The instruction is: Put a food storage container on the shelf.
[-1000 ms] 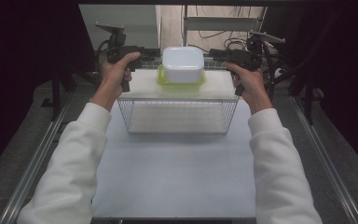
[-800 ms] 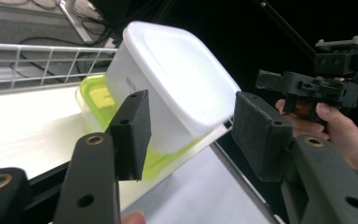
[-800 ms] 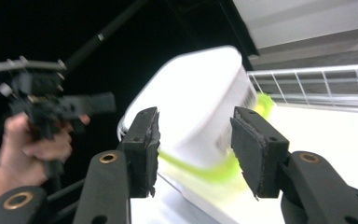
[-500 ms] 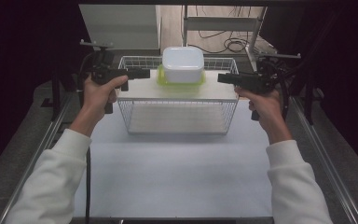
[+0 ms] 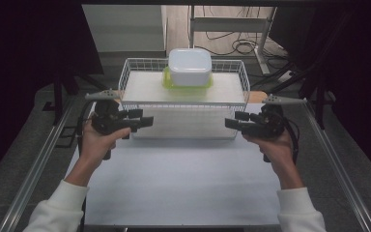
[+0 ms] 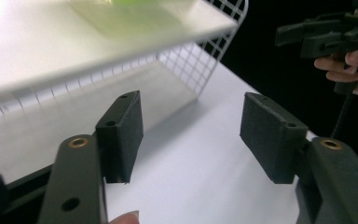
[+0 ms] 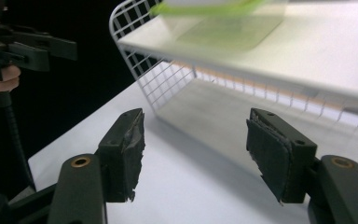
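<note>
A white box [image 5: 189, 66] on a lime-green lid [image 5: 169, 83] rests on the white board covering a wire basket [image 5: 130, 79] at the back of the table. My left gripper [image 5: 148, 121] hovers by the basket's front left corner, pointing right. My right gripper [image 5: 229, 122] is at the front right corner, pointing left. Both are open, their jaws having just been opening, with nothing between them. In the left gripper view the left gripper [image 6: 193, 128] faces the basket [image 6: 186, 65]. In the right gripper view the right gripper [image 7: 196, 147] faces the basket [image 7: 158, 79] and green lid [image 7: 228, 32].
A white mat [image 5: 183, 179] covers the table in front of the basket. Metal rails [image 5: 38, 164] run along both sides. A desk frame and cables [image 5: 232, 43] lie on the floor behind. The other hand's gripper appears far off in each gripper view [image 6: 326, 35] [image 7: 25, 46].
Both hands have come away from the box's sides, moving down and toward the person to the basket's front corners. The jaws of both grippers stand wider apart.
</note>
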Demonstrator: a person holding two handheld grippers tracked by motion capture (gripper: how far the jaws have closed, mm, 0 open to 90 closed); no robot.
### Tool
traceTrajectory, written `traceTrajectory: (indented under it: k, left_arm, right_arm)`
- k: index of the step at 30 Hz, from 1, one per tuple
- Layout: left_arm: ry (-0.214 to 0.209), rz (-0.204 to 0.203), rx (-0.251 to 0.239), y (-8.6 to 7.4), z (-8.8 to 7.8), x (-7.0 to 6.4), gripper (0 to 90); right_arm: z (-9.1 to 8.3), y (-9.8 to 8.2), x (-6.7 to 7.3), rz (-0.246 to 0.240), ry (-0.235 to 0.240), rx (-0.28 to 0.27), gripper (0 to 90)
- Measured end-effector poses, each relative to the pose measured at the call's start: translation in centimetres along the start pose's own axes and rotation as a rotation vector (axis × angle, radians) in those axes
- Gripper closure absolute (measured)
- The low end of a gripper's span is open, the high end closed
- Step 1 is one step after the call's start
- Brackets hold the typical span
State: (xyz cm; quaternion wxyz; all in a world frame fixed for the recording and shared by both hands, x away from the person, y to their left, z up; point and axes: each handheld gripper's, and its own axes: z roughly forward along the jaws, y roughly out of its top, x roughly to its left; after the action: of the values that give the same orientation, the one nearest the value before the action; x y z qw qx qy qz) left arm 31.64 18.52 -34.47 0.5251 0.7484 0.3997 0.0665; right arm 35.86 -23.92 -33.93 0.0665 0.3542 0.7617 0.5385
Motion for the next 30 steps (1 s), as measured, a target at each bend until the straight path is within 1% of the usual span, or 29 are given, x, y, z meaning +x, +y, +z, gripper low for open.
traceTrajectory:
  k: [1, 3, 4, 6, 8, 9, 10, 11, 13, 14, 16, 18, 19, 20, 23, 26, 30]
  left_arm:
    - [0.001, -0.002, -0.002, -0.5, 0.1, -0.1, 37.4]
    - [0.006, 0.018, 0.014, -1.9, 0.4, -0.4, 36.6]
    - [0.014, 0.019, 0.008, -2.4, 0.4, -0.4, 36.4]
    - [0.021, 0.024, 0.015, -3.8, 0.7, -0.6, 35.7]
    - [0.014, 0.009, 0.01, -5.4, 1.0, -0.5, 35.2]
    - [0.013, 0.008, 0.01, -5.9, 1.1, -0.4, 34.7]
    - [0.019, 0.004, 0.004, -6.7, 1.2, -0.3, 34.7]
    - [0.024, 0.004, 0.0, -7.2, 1.4, -0.1, 34.8]
    - [0.023, -0.013, 0.015, -8.6, 2.0, 0.4, 34.6]
    - [0.022, -0.022, 0.014, -9.2, 2.2, 0.6, 34.1]
    - [0.031, -0.028, 0.017, -10.3, 2.6, 1.0, 34.1]
    - [0.034, -0.031, 0.032, -11.0, 2.8, 1.1, 34.0]
    - [0.043, -0.023, 0.048, -11.4, 2.9, 1.2, 33.3]
    - [0.05, -0.023, 0.05, -11.7, 2.9, 1.2, 32.8]
    - [0.062, -0.037, 0.065, -12.7, 2.8, 1.6, 32.8]
    - [0.084, -0.035, 0.073, -13.0, 2.7, 1.9, 32.7]
    - [0.092, -0.039, 0.061, -12.9, 2.5, 2.0, 31.7]
  right_arm:
    - [0.0, -0.7, 0.2, -0.004, 0.007, 0.003, 35.9]
    - [-0.1, -1.8, 0.4, -0.015, 0.014, 0.005, 35.2]
    - [-0.2, -2.6, 0.5, -0.015, 0.018, 0.005, 34.8]
    - [-0.2, -3.9, 0.6, -0.013, 0.024, 0.0, 33.8]
    - [-0.1, -5.3, 0.5, -0.015, 0.029, 0.012, 32.6]
    - [0.1, -6.0, 0.4, -0.021, 0.029, 0.016, 31.8]
    - [0.2, -6.4, 0.3, -0.024, 0.026, 0.024, 31.3]
    - [0.4, -7.2, 0.2, -0.025, 0.021, 0.037, 30.9]
    - [0.7, -8.2, -0.1, -0.02, 0.025, 0.053, 30.7]
    - [0.9, -8.9, -0.3, -0.012, 0.022, 0.066, 30.6]
    - [1.3, -9.9, -0.6, -0.015, 0.021, 0.096, 29.9]
    - [1.5, -10.5, -0.8, -0.025, 0.015, 0.102, 29.8]
    - [1.6, -10.7, -0.9, -0.027, 0.013, 0.106, 29.5]
    - [1.6, -11.1, -1.0, -0.03, 0.004, 0.116, 29.3]
    - [1.6, -11.8, -1.2, -0.029, -0.01, 0.124, 28.8]
    - [1.7, -12.1, -1.3, -0.03, -0.016, 0.125, 28.3]
    - [1.7, -12.1, -1.1, -0.044, -0.015, 0.12, 27.9]
